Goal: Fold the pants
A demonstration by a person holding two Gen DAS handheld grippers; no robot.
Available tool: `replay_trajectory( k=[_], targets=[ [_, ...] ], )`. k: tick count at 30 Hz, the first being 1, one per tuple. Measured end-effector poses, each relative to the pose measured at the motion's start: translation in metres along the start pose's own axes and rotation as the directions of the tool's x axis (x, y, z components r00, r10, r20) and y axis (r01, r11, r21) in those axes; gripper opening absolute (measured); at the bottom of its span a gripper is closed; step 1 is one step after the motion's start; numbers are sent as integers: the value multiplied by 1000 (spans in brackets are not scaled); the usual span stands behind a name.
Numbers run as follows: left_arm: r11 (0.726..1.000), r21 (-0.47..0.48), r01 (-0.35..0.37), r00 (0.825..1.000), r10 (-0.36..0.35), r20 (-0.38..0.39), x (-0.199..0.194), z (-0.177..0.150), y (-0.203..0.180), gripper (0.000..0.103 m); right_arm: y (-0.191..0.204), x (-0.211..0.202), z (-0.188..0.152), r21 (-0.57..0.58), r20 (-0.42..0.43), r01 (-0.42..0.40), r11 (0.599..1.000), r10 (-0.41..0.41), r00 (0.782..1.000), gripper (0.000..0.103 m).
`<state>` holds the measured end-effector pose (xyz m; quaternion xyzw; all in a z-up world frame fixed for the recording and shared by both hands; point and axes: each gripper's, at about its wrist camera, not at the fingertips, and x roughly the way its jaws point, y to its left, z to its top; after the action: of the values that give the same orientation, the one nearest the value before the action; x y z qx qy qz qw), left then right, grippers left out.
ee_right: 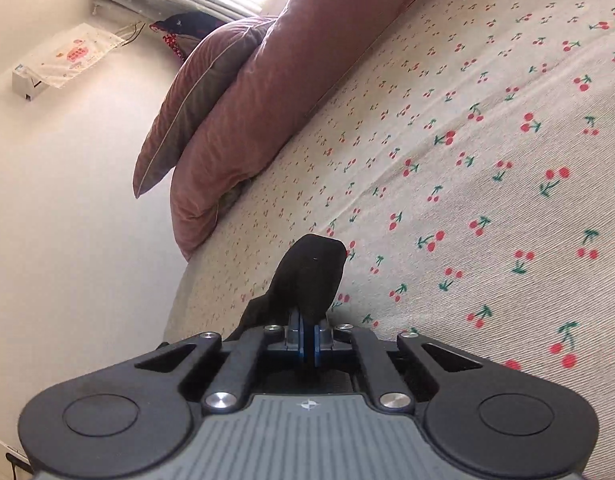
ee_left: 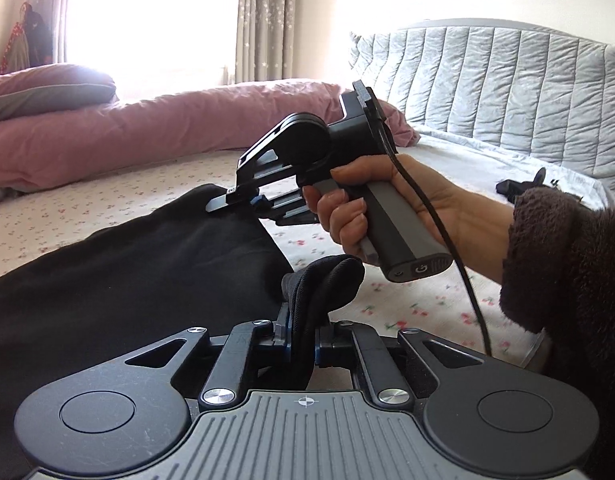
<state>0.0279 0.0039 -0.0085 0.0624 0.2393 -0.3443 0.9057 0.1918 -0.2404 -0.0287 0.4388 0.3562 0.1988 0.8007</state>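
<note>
Covering the bed, a cherry-print sheet (ee_right: 487,160) meets pink pillows (ee_right: 243,120).

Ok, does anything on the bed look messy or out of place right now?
Nothing stands out. The black pants lie on the cherry-print sheet, an edge pinched in each pair of tongs, left and right.

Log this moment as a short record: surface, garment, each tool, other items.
surface: bed with cherry-print sheet
garment: black pants, partly spread on the sheet
left tool: shut on a bunched pants edge
right tool: shut on a pants edge; held by a hand
other items: pink duvet, grey headboard
</note>
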Motion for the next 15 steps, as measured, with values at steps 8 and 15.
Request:
replay_trajectory(
  k=[8, 15],
  targets=[
    [985, -7, 174, 985, -174, -12, 24, 10, -42, 6, -52, -67, 13, 155, 52, 67, 986, -76, 996, 4],
    [967, -94, 239, 969, -243, -36, 33, 11, -46, 6, -65, -94, 2, 202, 72, 102, 974, -119, 990, 4]
  ],
)
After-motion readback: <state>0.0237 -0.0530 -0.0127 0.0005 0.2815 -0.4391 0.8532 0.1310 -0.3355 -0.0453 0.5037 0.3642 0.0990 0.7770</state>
